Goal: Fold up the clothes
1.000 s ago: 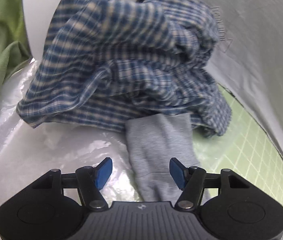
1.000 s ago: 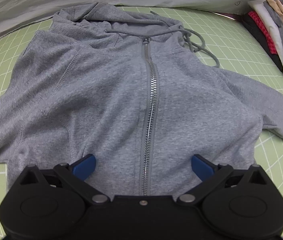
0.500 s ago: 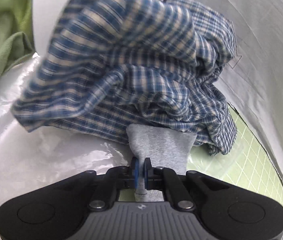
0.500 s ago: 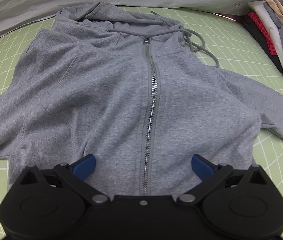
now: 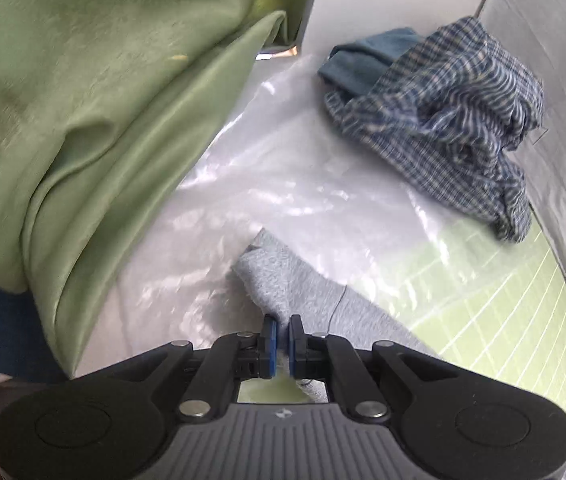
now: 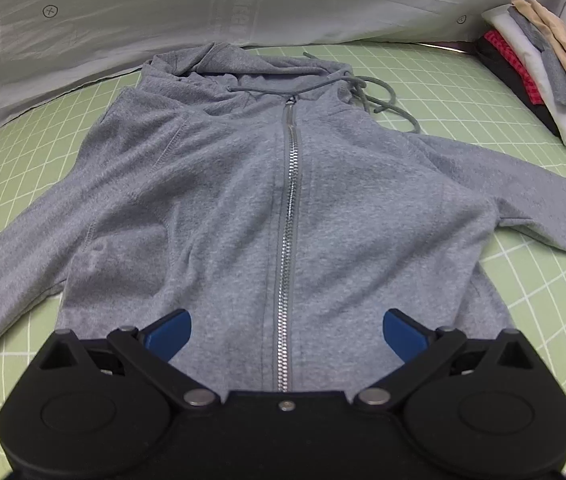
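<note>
Sleeve work is the step in hand: the left gripper (image 5: 281,338) has its blue pads pressed together on the cuff end of the grey hoodie's sleeve (image 5: 283,280), which lies over the crinkled clear plastic sheet (image 5: 283,168) at the edge of the green cutting mat (image 5: 515,300). A crumpled blue plaid shirt (image 5: 455,120) sits well apart from the cuff, further back on the plastic, with a teal cloth (image 5: 363,64) tucked behind it and a green fabric (image 5: 103,100) hanging to the left. From the right wrist view, the zip-up hoodie (image 6: 283,200) lies face up on the mat, zipper (image 6: 287,240) closed, hood toward the far side and both sleeves spread outward; the right gripper (image 6: 287,334) hovers over the hem with its jaws spread wide, gripping nothing. A stack of folded clothes (image 6: 539,76) waits at the far right corner. Judging by this layout, folding has barely begun. Next, the pinched cuff likely needs carrying inward across the chest so the sleeve lies flat on the body, while the free gripper could steady the hem or take the opposite sleeve.
</note>
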Action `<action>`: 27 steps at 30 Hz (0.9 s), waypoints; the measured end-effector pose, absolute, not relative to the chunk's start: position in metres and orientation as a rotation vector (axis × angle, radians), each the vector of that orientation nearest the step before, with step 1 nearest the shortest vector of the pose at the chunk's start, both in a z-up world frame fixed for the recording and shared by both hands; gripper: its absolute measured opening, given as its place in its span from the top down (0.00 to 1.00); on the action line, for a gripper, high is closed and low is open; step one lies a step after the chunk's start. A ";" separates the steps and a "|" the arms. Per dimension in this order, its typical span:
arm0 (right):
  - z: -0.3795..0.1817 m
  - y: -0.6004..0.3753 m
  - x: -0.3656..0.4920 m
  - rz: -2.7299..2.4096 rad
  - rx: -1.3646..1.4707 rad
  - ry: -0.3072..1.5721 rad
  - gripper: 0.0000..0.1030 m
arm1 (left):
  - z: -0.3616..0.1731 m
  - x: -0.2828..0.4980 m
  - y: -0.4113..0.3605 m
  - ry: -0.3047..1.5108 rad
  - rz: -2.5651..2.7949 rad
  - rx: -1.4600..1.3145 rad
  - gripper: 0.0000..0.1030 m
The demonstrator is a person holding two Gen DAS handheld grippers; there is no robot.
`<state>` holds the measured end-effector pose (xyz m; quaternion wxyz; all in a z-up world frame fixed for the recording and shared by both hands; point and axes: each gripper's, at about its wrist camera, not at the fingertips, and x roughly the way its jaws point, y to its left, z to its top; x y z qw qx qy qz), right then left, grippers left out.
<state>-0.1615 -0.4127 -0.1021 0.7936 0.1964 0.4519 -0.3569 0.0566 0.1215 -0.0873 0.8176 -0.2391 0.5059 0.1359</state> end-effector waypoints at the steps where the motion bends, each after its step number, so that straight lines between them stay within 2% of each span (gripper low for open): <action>1: -0.101 -0.411 -0.168 -0.763 0.426 0.961 0.00 | -0.090 0.047 0.120 1.085 0.286 -0.506 0.94; 4: -0.095 -0.408 -0.189 -0.757 0.445 0.929 0.00 | -0.092 0.019 0.117 1.087 0.268 -0.496 0.91; 6: -0.089 -0.415 -0.211 -0.777 0.484 0.886 0.00 | -0.092 0.002 0.114 1.087 0.255 -0.487 0.83; 8: -0.084 -0.427 -0.232 -0.808 0.513 0.844 0.00 | -0.083 -0.010 0.103 1.072 0.233 -0.469 0.64; 9: -0.082 -0.435 -0.244 -0.830 0.516 0.830 0.00 | -0.077 -0.016 0.096 1.061 0.218 -0.459 0.59; 11: -0.083 -0.446 -0.262 -0.848 0.495 0.839 0.00 | -0.068 -0.026 0.074 1.046 0.172 -0.428 0.40; 13: -0.084 -0.456 -0.279 -0.858 0.466 0.857 0.00 | -0.062 -0.036 0.049 1.047 0.115 -0.392 0.31; 18: -0.090 -0.462 -0.297 -0.800 0.408 0.891 0.00 | -0.076 -0.071 -0.037 1.141 -0.140 -0.256 0.28; 19: -0.091 -0.462 -0.298 -0.780 0.398 0.897 0.03 | -0.082 -0.077 -0.055 1.167 -0.178 -0.223 0.28; 20: -0.092 -0.461 -0.299 -0.759 0.388 0.903 0.10 | -0.087 -0.083 -0.072 1.187 -0.212 -0.190 0.28; 24: -0.098 -0.458 -0.304 -0.677 0.348 0.925 0.21 | -0.102 -0.105 -0.126 1.207 -0.297 -0.055 0.28; 26: -0.101 -0.456 -0.306 -0.636 0.328 0.936 0.40 | -0.108 -0.113 -0.146 1.214 -0.335 -0.012 0.28; 27: -0.102 -0.455 -0.307 -0.615 0.317 0.941 0.44 | -0.110 -0.115 -0.152 1.218 -0.354 -0.004 0.28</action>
